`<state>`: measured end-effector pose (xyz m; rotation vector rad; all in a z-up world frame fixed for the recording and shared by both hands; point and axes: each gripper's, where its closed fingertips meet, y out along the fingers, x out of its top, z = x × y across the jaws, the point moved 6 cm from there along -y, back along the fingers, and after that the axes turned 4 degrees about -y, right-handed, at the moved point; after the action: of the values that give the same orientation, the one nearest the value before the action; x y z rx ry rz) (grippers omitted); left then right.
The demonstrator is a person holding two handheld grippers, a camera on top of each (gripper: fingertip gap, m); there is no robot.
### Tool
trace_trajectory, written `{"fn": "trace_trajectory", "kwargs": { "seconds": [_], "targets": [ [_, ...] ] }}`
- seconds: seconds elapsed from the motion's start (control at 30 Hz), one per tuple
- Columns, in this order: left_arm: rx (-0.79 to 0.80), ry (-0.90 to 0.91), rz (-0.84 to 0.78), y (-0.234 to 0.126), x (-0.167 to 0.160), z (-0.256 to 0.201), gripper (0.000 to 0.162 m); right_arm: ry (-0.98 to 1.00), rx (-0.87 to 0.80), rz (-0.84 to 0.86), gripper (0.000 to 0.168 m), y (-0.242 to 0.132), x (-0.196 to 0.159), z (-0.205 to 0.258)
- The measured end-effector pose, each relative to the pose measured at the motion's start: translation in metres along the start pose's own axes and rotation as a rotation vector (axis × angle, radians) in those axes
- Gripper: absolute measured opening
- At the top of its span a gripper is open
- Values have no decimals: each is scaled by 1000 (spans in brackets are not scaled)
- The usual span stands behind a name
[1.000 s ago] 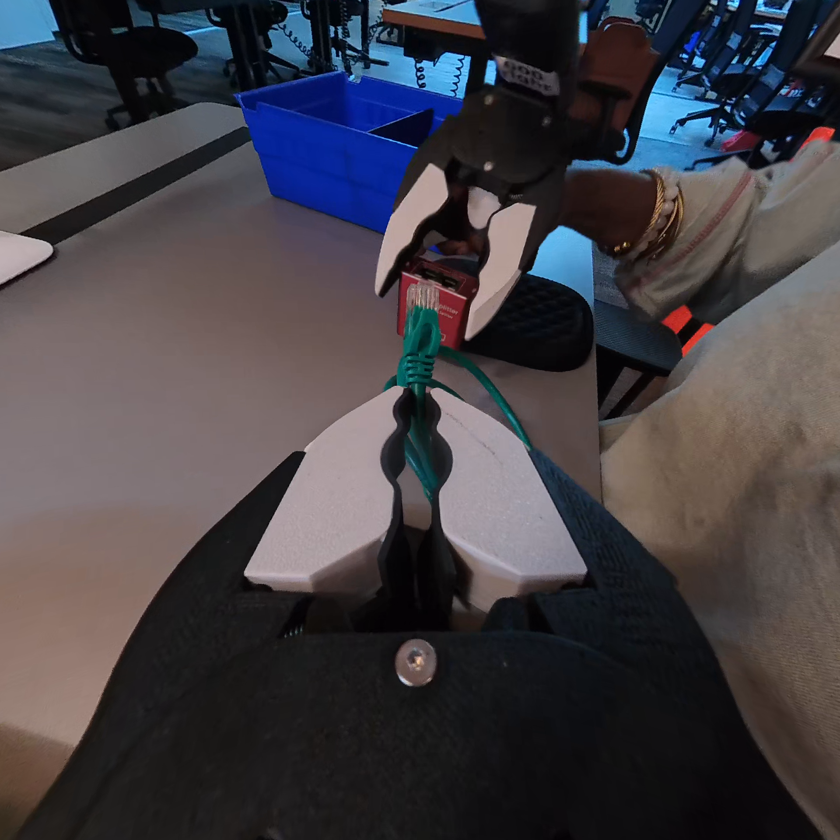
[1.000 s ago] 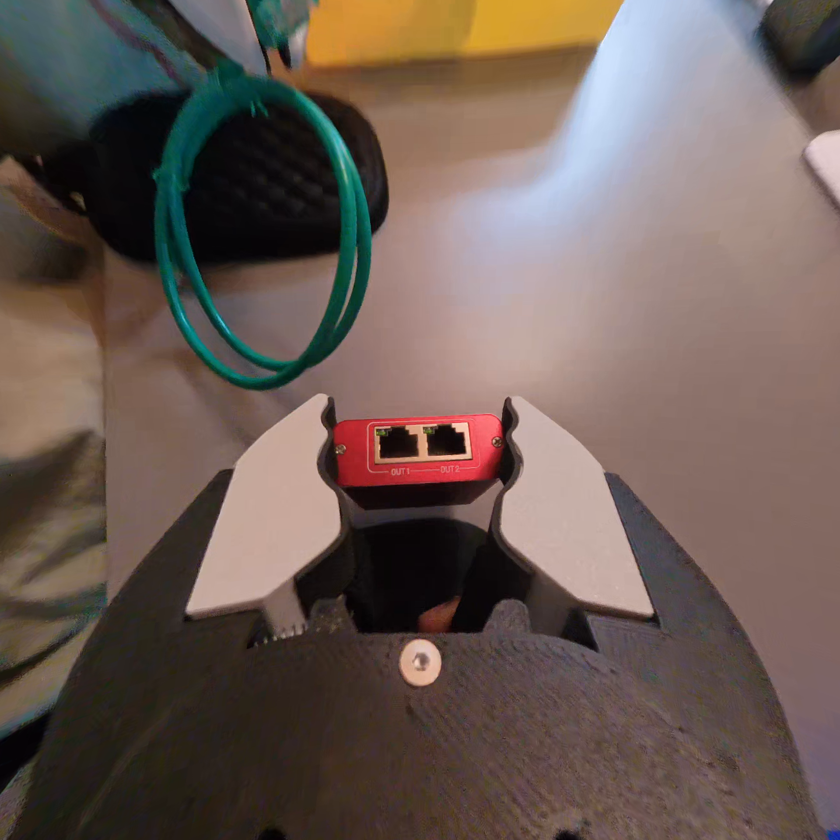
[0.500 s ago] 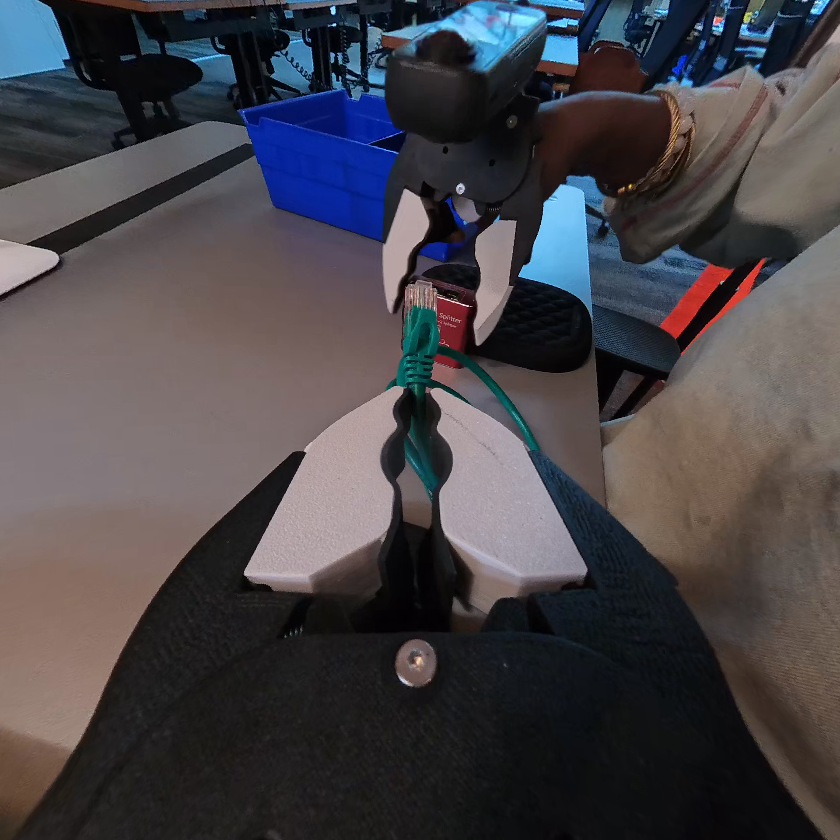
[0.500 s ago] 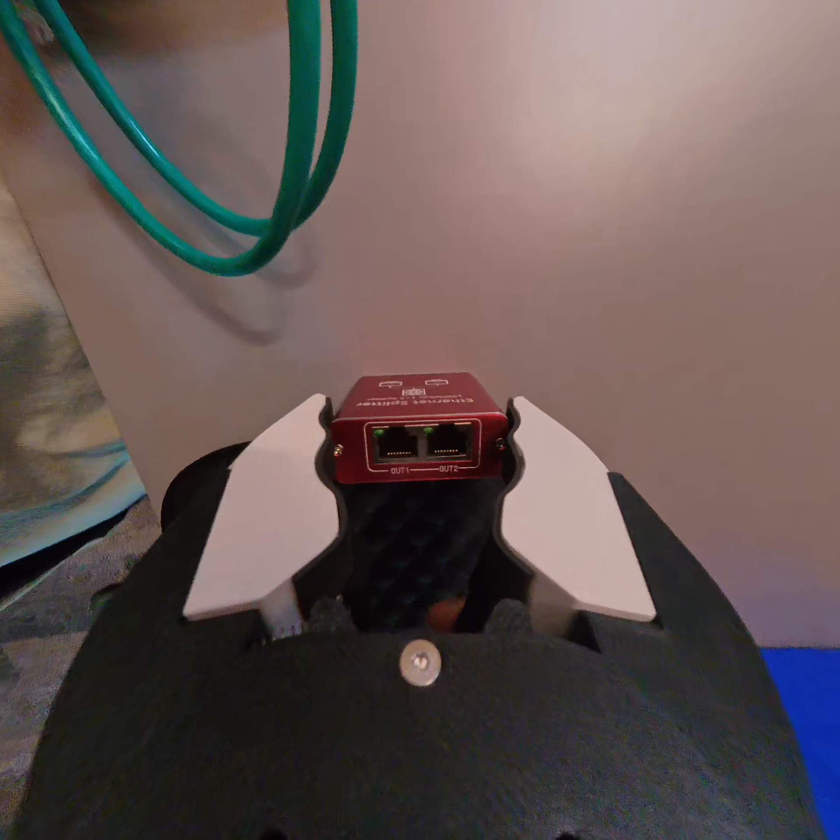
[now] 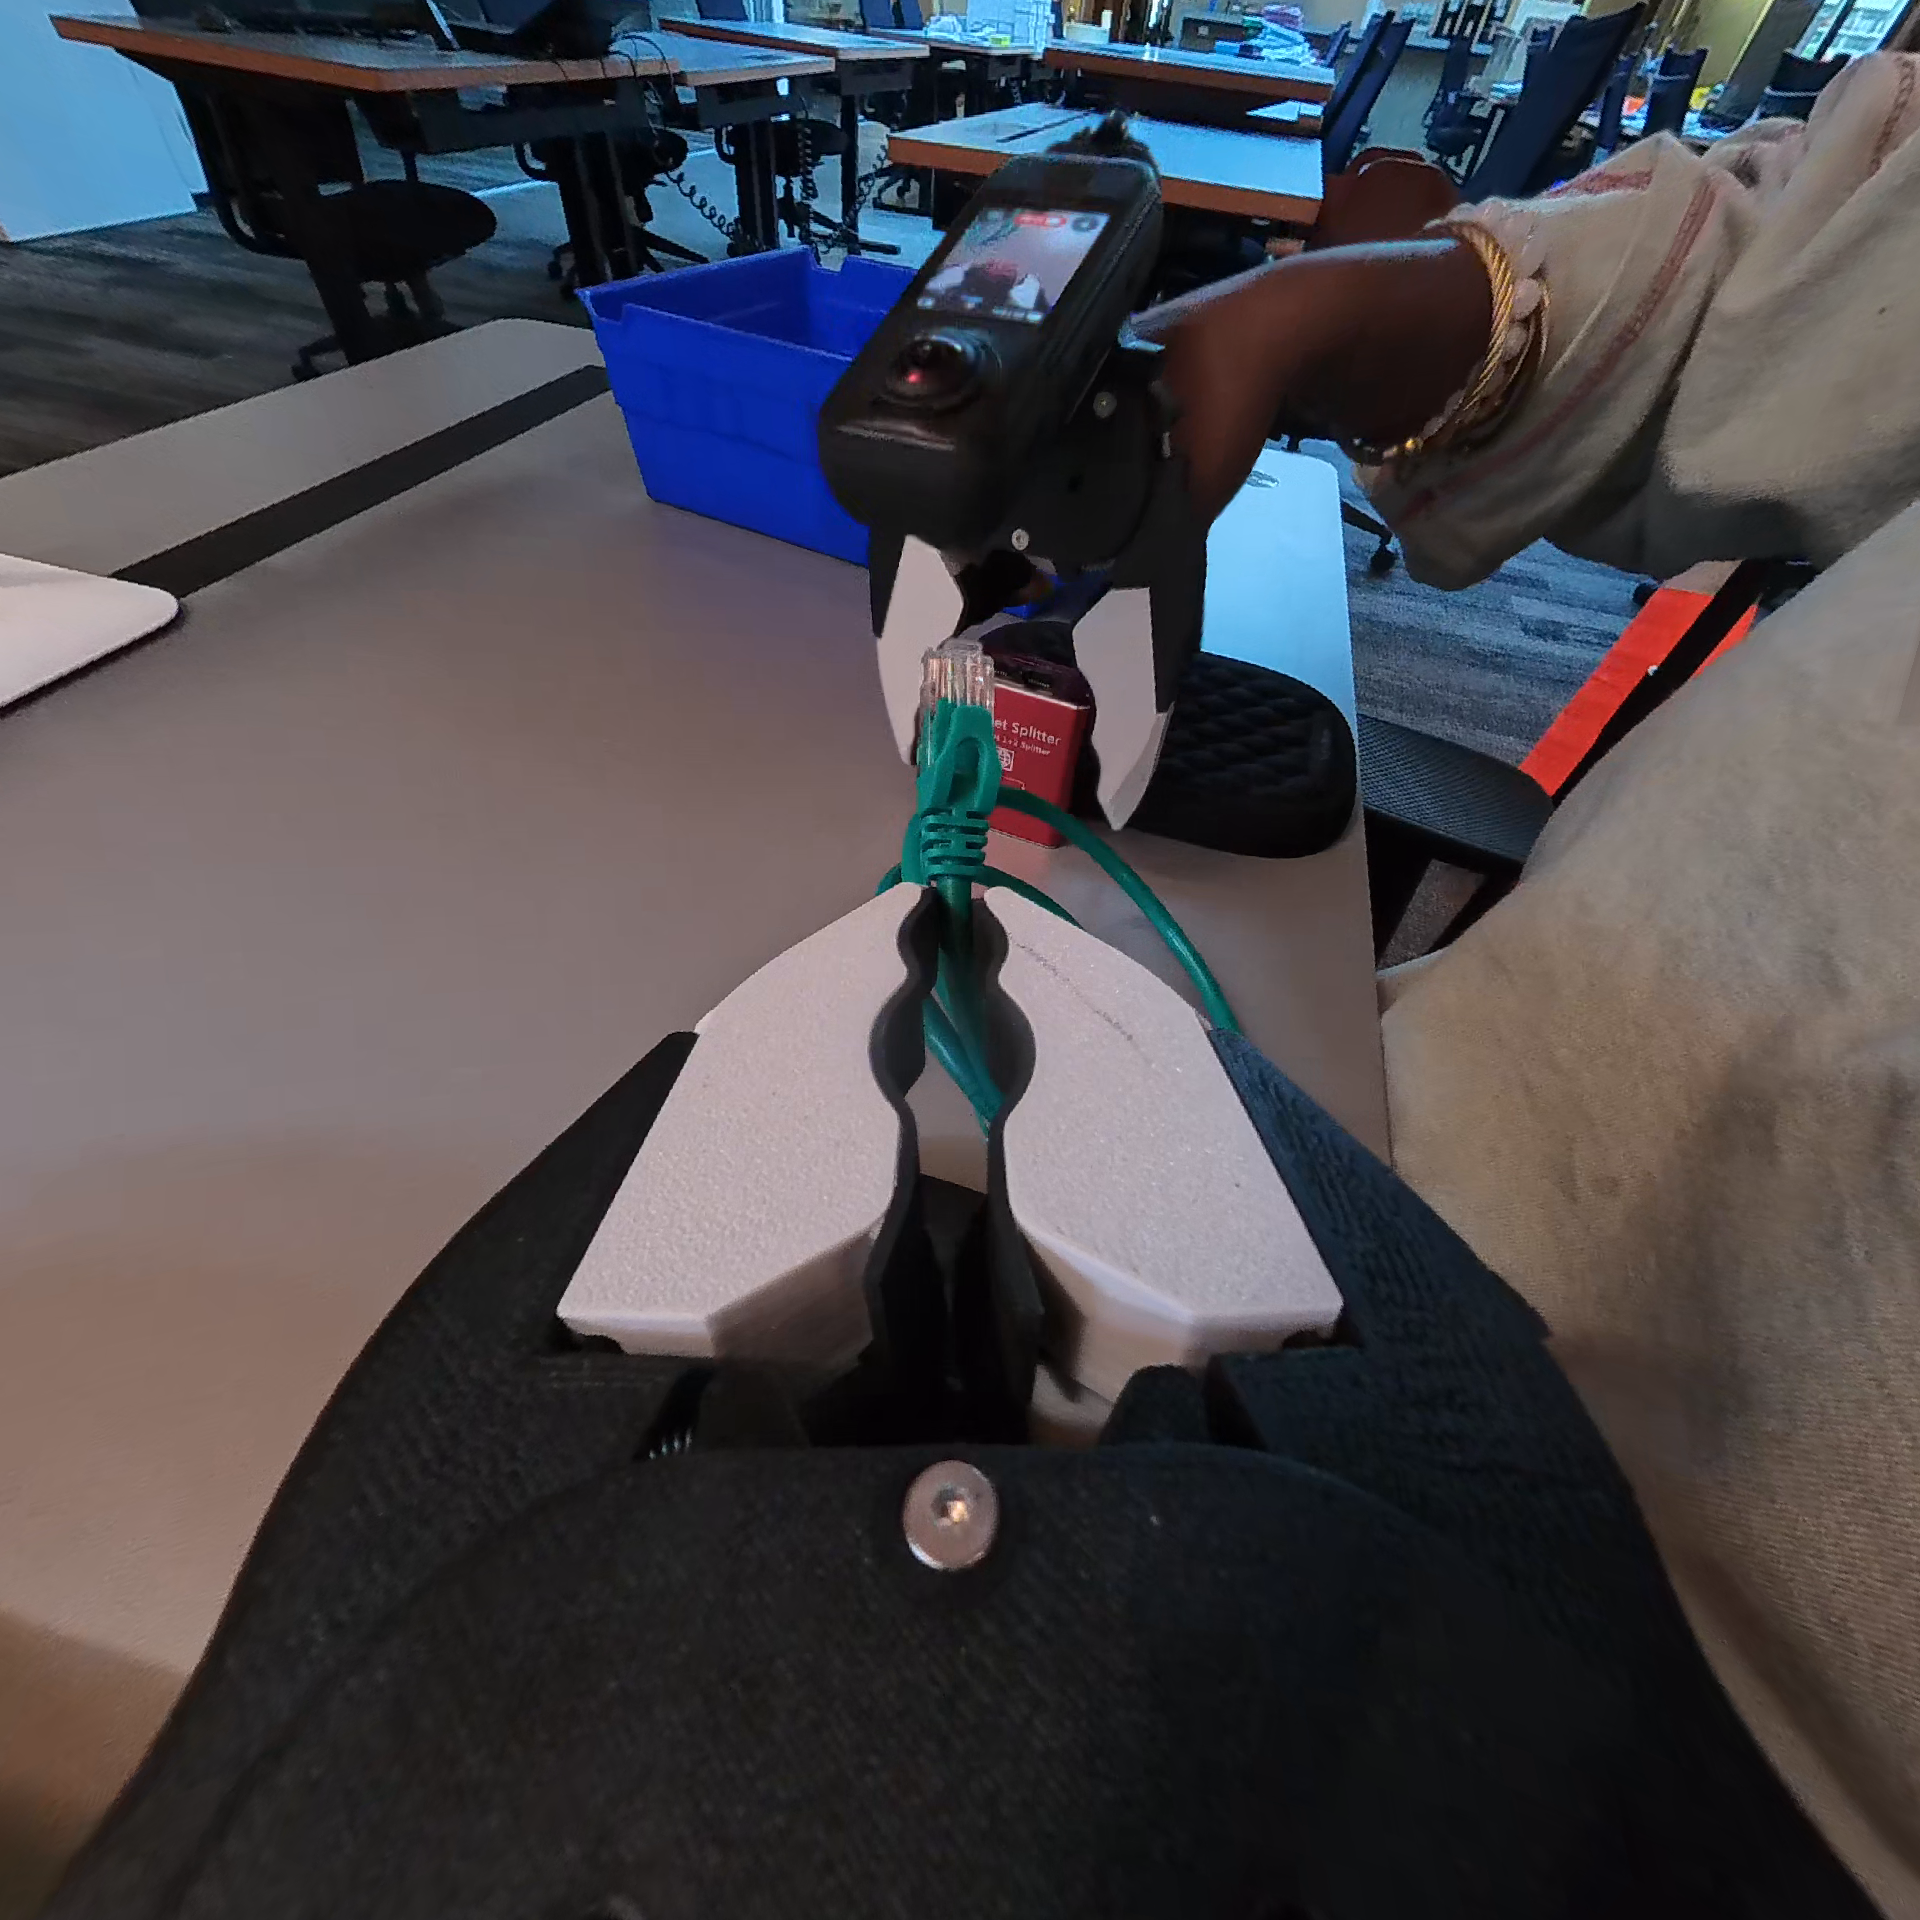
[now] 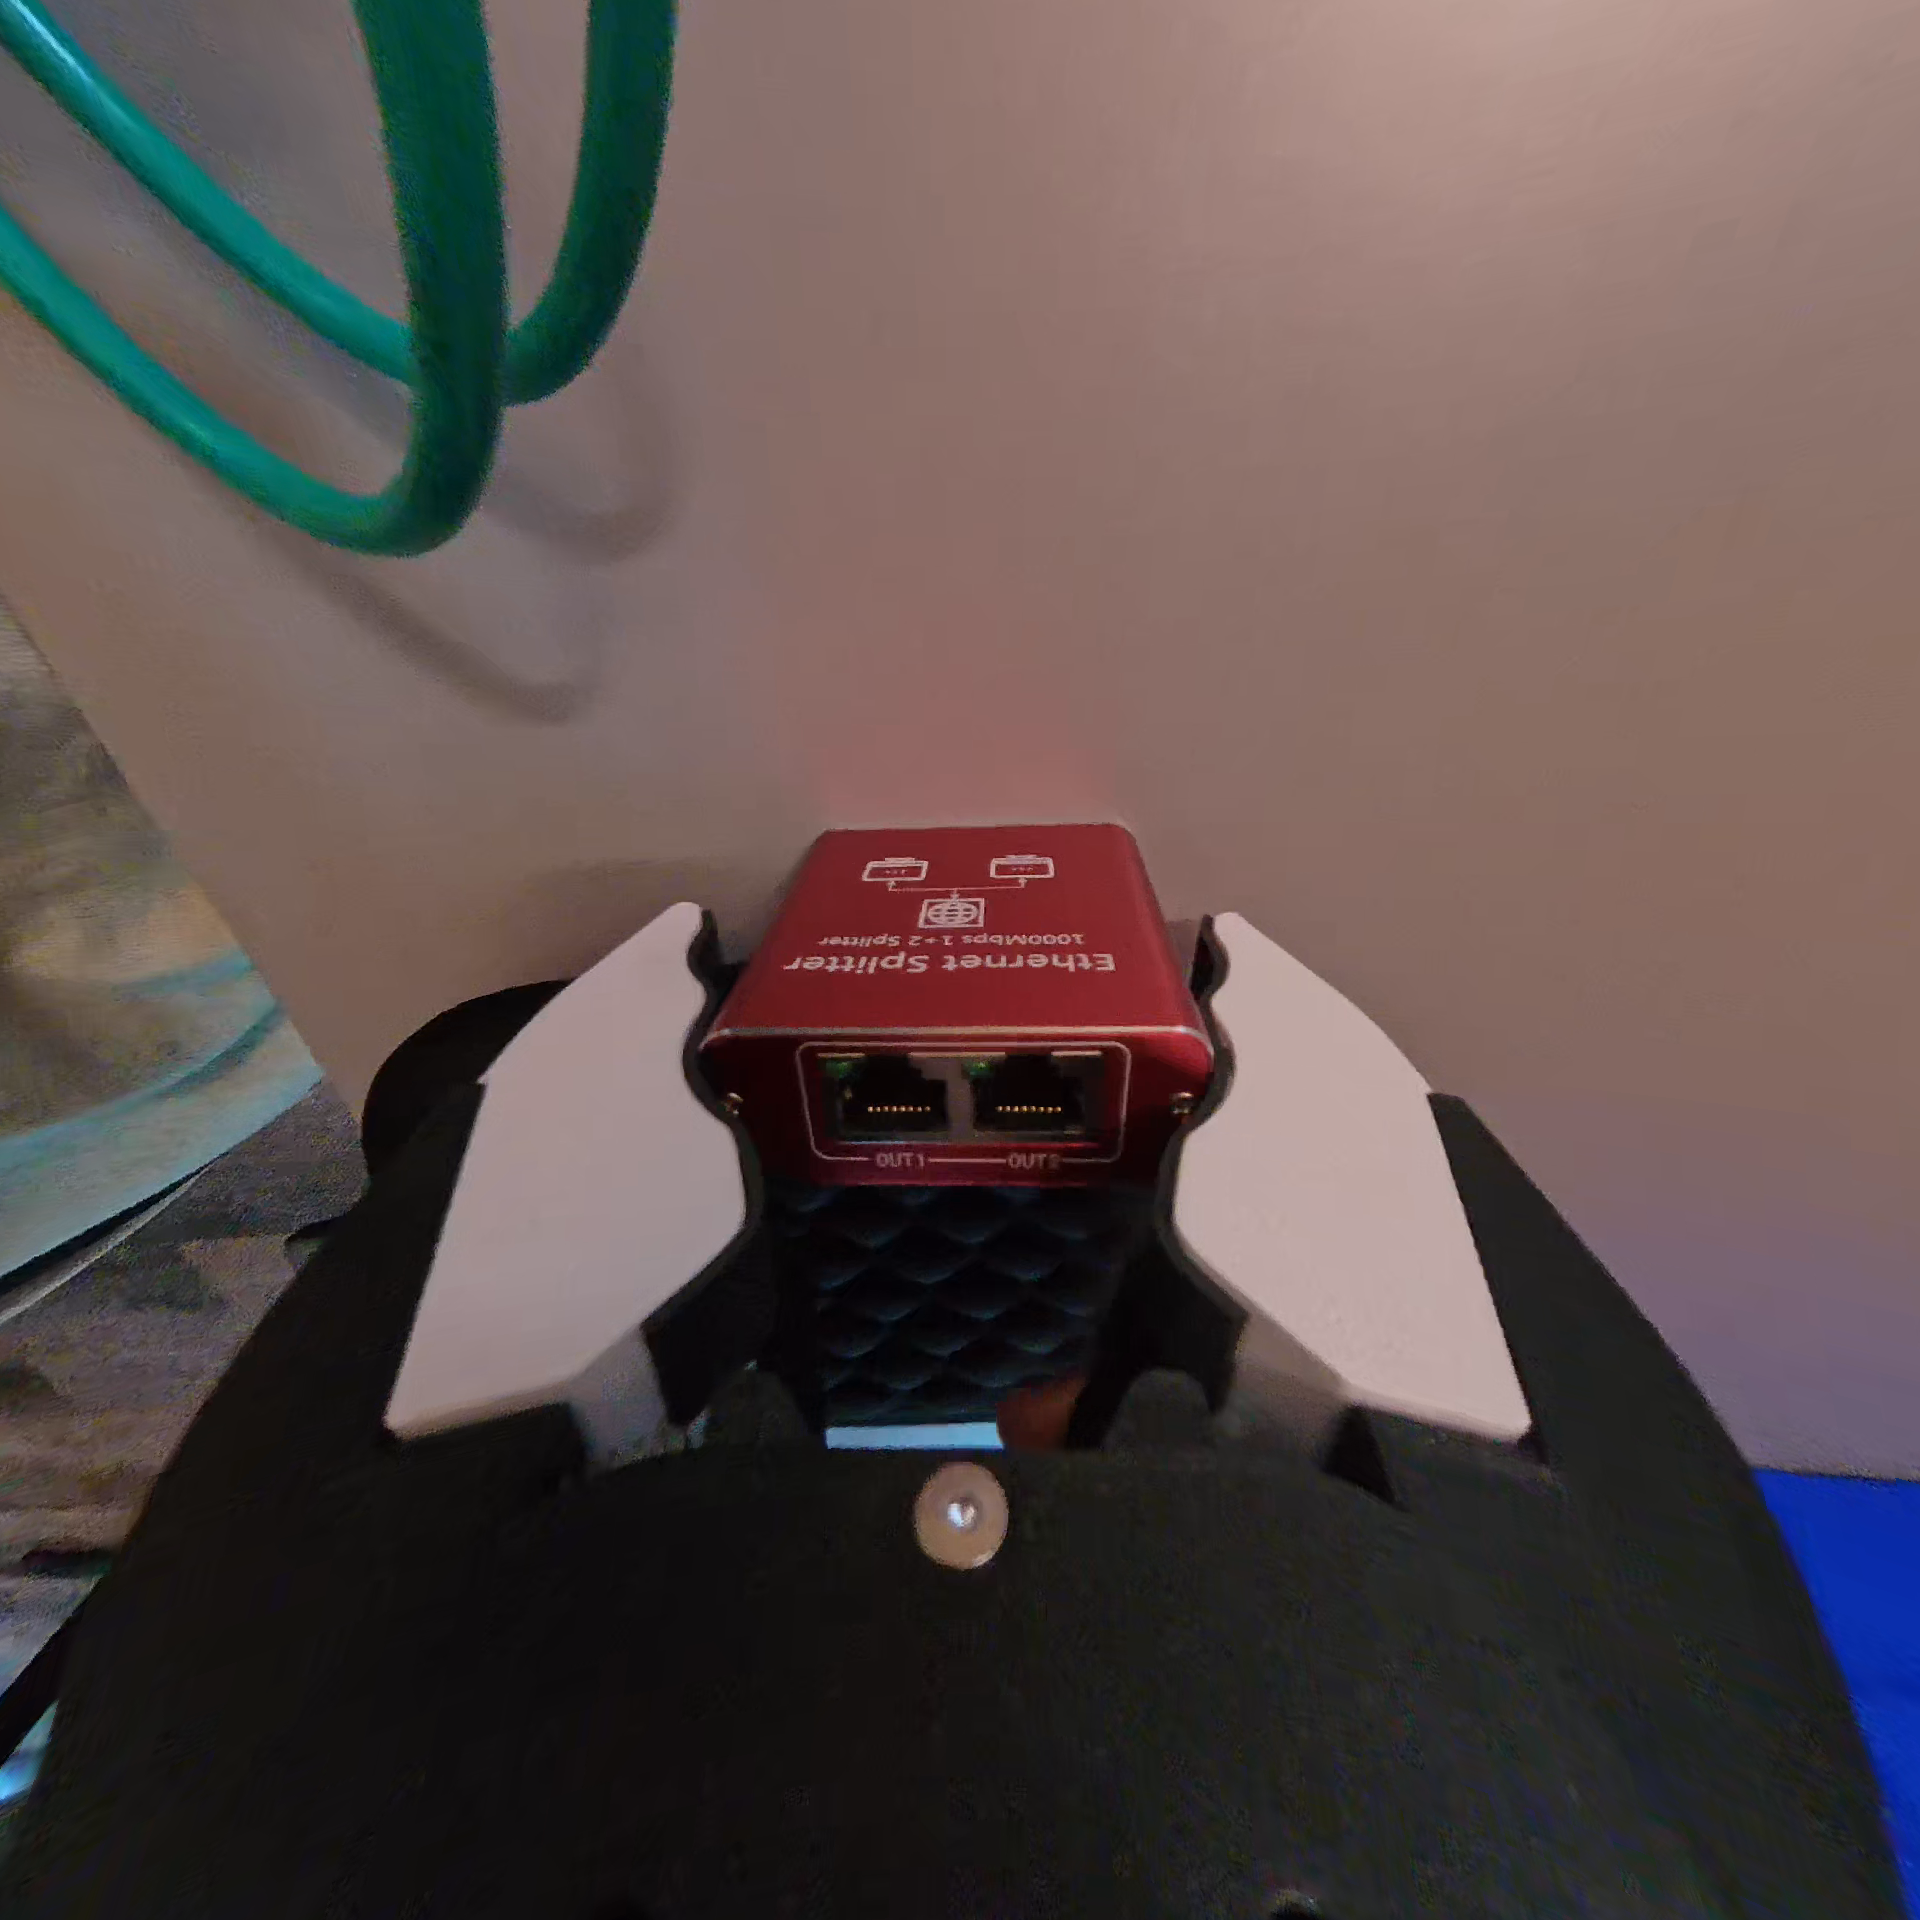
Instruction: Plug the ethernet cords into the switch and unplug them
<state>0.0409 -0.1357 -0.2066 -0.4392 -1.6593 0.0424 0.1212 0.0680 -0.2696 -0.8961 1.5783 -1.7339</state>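
Tilted further downward since the earlier frame, right tongs are clamped on the red switch, stood on the desk. Green ethernet cord is pinched in closed left tongs, plug at 12 o'clock. Blue bin contents are hidden.

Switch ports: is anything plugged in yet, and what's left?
Done: the right hand-held gripper clamps the red switch, and the left hand-held gripper is shut on the green ethernet cord just behind its plug. In hand: the plug is in the air near the switch. Left: both ports are empty, so all plugging and unplugging remains.
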Motion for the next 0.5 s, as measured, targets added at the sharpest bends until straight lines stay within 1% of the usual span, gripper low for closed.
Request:
{"fn": "trace_trajectory", "kwargs": {
  "seconds": [0.1, 0.17, 0.27, 0.37, 0.43, 0.5],
  "targets": [
    [0, -3, 0, 0, -1, 1, 5, -16, -8, -24, 86, 0, 0, 0],
    [5, -6, 5, 0, -1, 2, 5, -25, -40, -69, 85, -2, -1, -2],
    [8, -2, 13, 0, -1, 2, 5, -11, -78, -227, 85, -14, 0, -6],
    [8, 2, 20, 0, 0, 2, 5, 4, -121, -503, 85, -38, 4, -6],
    [4, 8, 28, 2, 1, 1, 5, -13, -115, -764, 85, -59, 10, 0],
    [5, 18, 46, 3, 3, -1, 5, -43, -73, -1045, 85, -80, 12, 10]
  ]
}}
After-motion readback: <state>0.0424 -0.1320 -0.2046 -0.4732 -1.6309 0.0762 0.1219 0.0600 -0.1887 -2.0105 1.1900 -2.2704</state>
